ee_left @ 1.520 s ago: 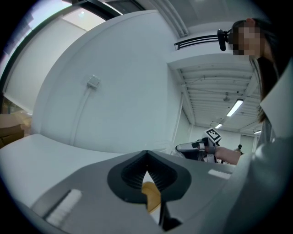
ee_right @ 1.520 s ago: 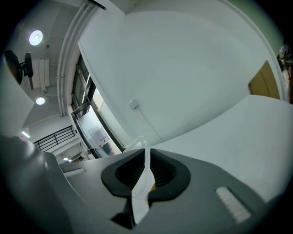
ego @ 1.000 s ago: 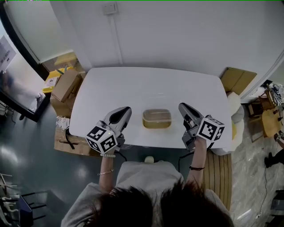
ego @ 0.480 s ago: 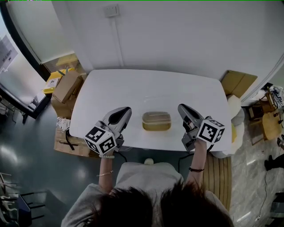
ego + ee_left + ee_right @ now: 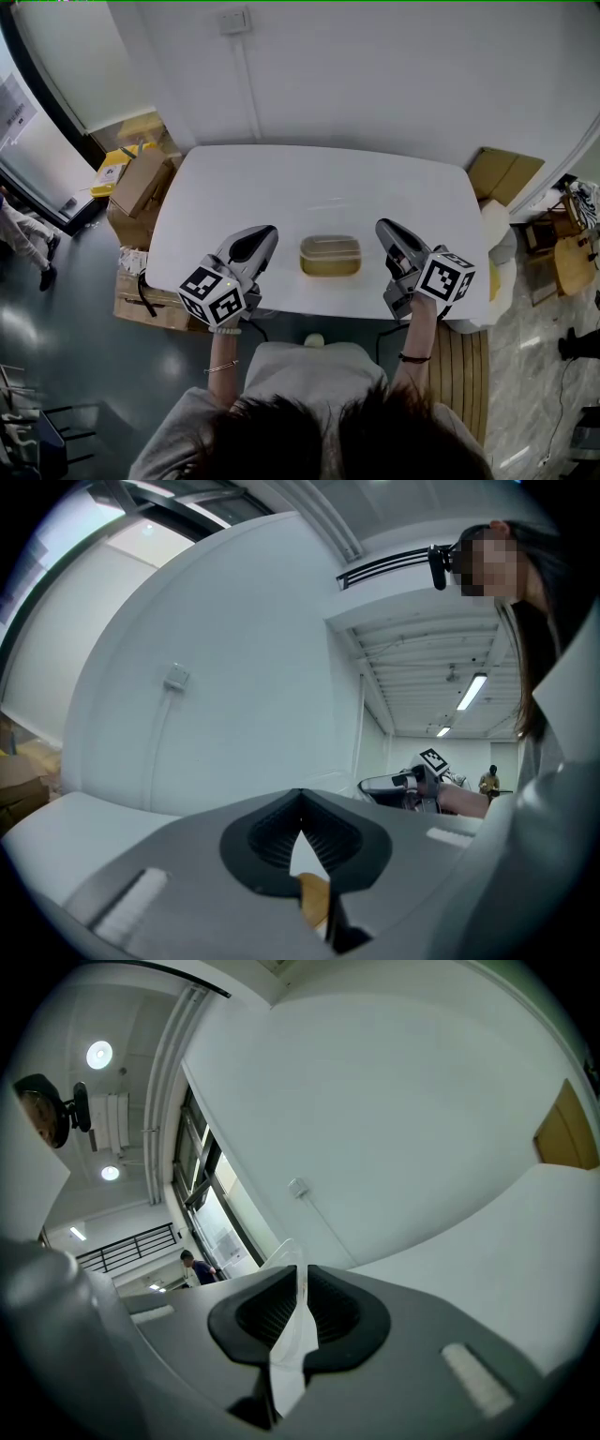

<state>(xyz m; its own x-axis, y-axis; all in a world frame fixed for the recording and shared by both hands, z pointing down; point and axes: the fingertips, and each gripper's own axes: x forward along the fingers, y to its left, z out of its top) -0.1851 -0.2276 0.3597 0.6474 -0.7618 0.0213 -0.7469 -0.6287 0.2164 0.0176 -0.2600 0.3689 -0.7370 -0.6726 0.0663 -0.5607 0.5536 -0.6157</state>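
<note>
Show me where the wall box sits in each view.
Head view: wall box at the top edge, left of centre.
Left gripper view: wall box in the upper left.
Right gripper view: wall box just above centre.
Shared landmark: the white table below it.

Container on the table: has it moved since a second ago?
No. The tan container sits at the same spot near the white table's front edge as before.
</note>
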